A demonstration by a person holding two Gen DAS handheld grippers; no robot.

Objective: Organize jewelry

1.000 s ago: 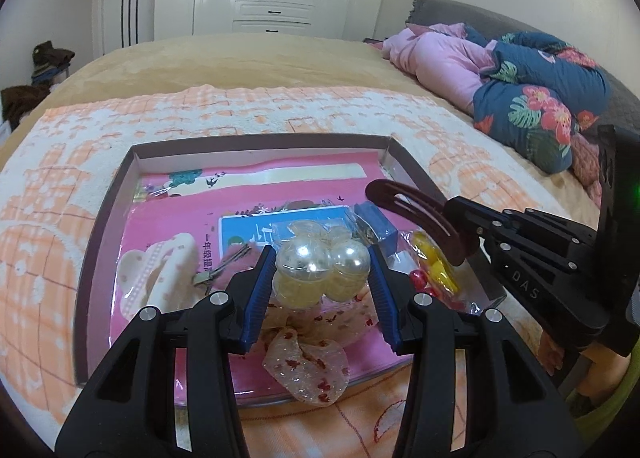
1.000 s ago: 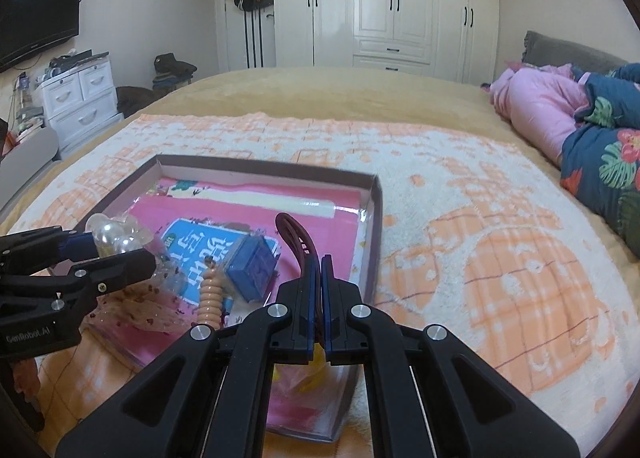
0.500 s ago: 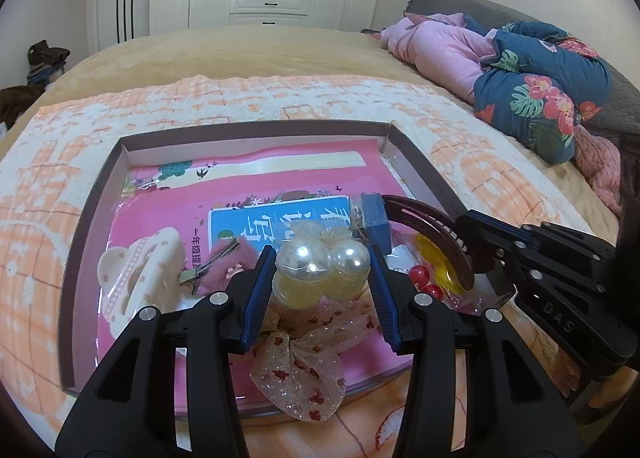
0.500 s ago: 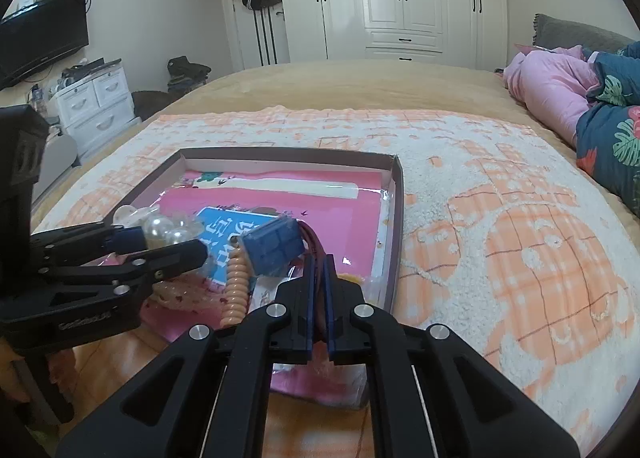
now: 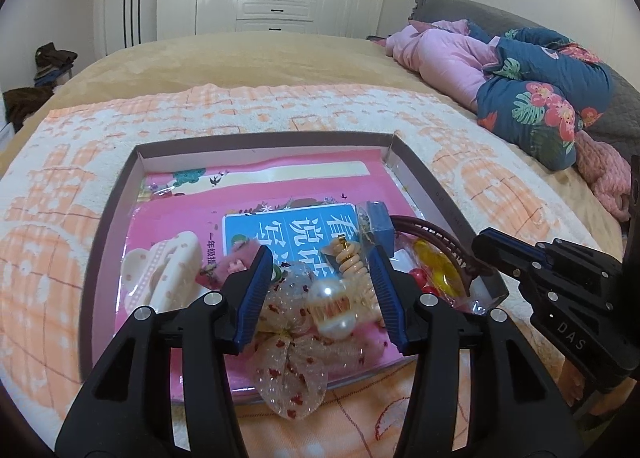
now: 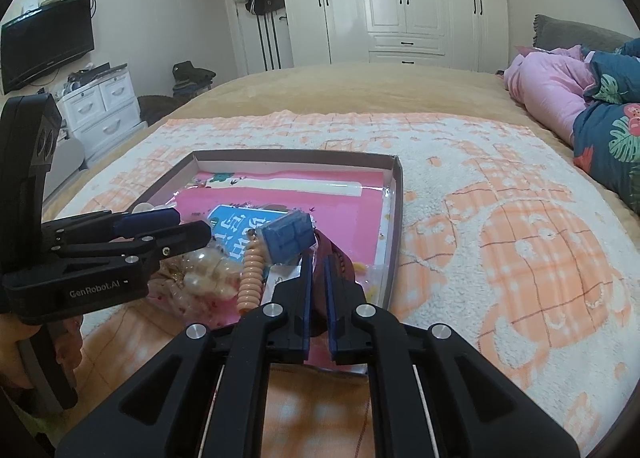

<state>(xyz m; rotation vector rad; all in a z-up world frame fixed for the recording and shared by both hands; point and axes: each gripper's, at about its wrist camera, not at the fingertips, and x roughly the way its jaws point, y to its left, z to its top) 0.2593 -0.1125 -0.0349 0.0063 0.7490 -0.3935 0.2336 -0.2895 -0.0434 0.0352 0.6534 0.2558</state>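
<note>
My left tongs [image 5: 320,282] straddle the pearl hair bow [image 5: 316,306], a sheer ribbon bow with big pearl beads, which lies at the near edge of the shallow cardboard tray [image 5: 116,214]. The jaws are opening, the blue pads stand clear on either side of the pearls, and the bow sits loose between them, its lower ribbon loop spilling over the tray's near rim. I hold these tongs angled down toward the tray from its near side.

Just behind the bow in the tray lies a peach spiral hair tie [image 5: 352,262], and beyond that a small blue box [image 5: 378,220]. To the left of the bow inside the tray rests a cream claw clip [image 5: 160,270]; to its right are yellow and red beads [image 5: 434,266]. Everything lies on a pink booklet [image 5: 280,182] lining the tray.

My right tongs [image 6: 318,286] are nearly closed and pinch a dark red hair clip [image 6: 326,248], whose curved end reaches up past the blue box [image 6: 288,240]. They come in at the tray's near right corner, also tilted downward; from the left camera they enter from the right with the clip [image 5: 436,236] over the tray's right wall.

The tray [image 6: 394,186] sits on an orange-and-white checked blanket [image 6: 500,218] spread on the bed. At the lower left of the right view, part of a hand [image 6: 24,342] grips the left tool's handle.
</note>
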